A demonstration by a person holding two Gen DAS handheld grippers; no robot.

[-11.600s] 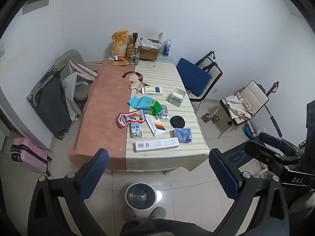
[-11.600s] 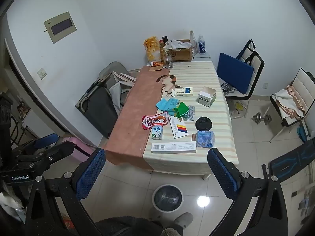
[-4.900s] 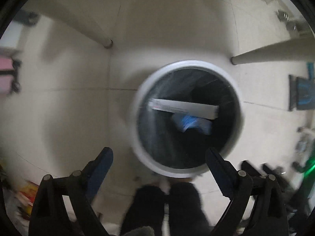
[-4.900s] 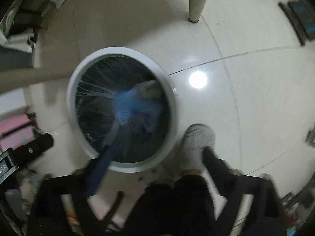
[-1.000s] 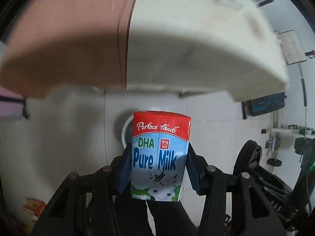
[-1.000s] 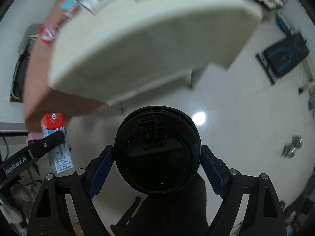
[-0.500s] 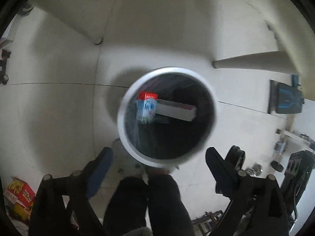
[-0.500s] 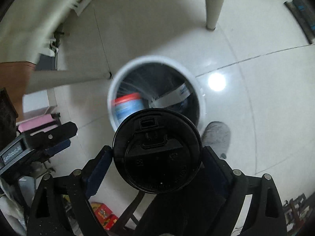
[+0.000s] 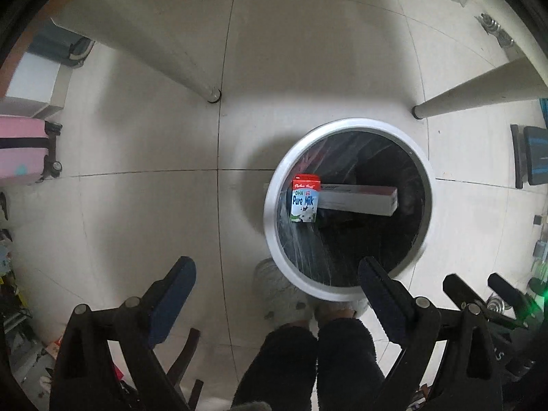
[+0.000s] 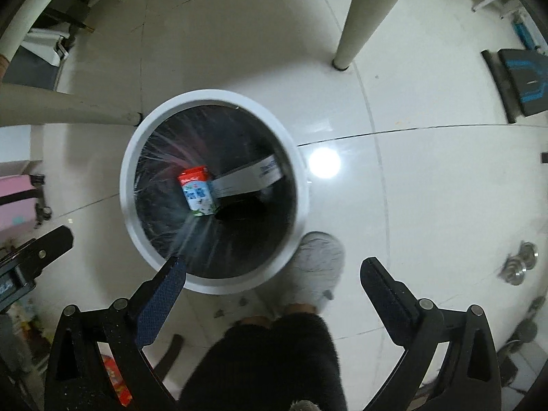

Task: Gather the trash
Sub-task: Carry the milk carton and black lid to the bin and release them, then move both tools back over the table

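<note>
A round white trash bin with a black liner stands on the tiled floor below both grippers; it also shows in the right wrist view. Inside it stand a red and blue Pure Milk carton and a long white box. A dark round shape, likely the black lid, lies beside the carton. My left gripper is open and empty above the floor at the bin's near rim. My right gripper is open and empty above the bin's near rim.
Cream table legs stand around the bin. The person's slippered feet are at the bin's near side. A pink suitcase is at the left, a dumbbell at the right.
My right gripper has opened and the black lid has left it, dropping into the bin. The milk carton released by my left gripper has settled upright inside. Both grippers are empty.
</note>
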